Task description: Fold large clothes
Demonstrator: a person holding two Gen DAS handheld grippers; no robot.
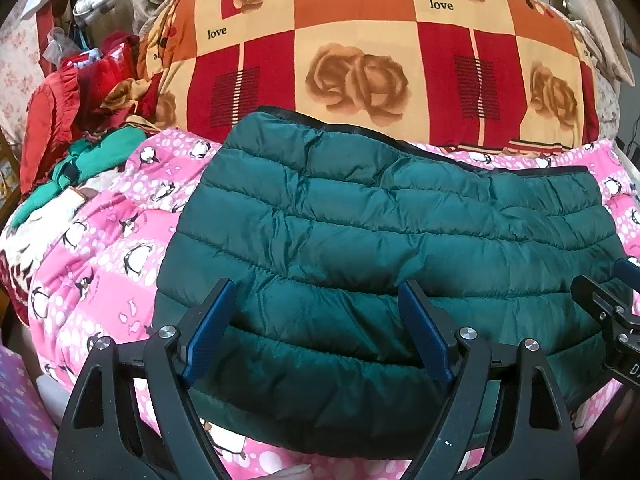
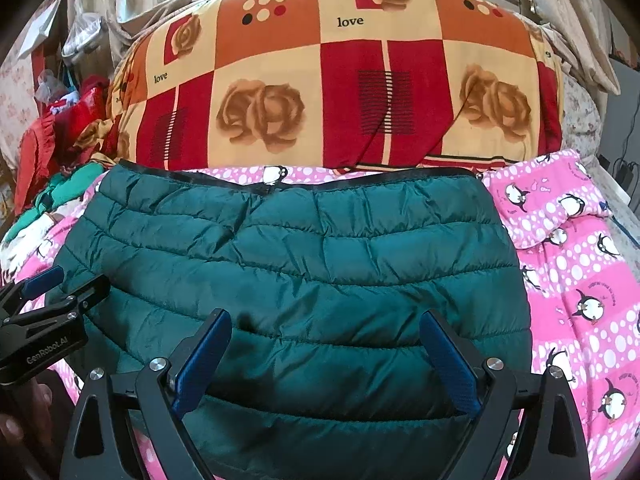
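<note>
A dark green quilted puffer jacket (image 1: pixel 360 232) (image 2: pixel 300 280) lies folded into a wide rectangle on a pink penguin-print blanket (image 1: pixel 100 264) (image 2: pixel 580 280). Its black-trimmed edge is on the far side. My left gripper (image 1: pixel 316 294) is open over the jacket's near left part, with only fabric showing between its blue pads (image 1: pixel 212 328). My right gripper (image 2: pixel 326 316) is also open, over the jacket's near right part, and grips nothing. Each gripper shows at the edge of the other's view: the right gripper (image 1: pixel 604 276) and the left gripper (image 2: pixel 78 276).
A big red, orange and cream rose-print quilt (image 1: pixel 360 60) (image 2: pixel 340 92) is bundled behind the jacket. Red and green clothes (image 1: pixel 80 128) are piled at the far left. A person's hand (image 2: pixel 24 400) holds the left gripper's handle. The bed's edge runs along the right.
</note>
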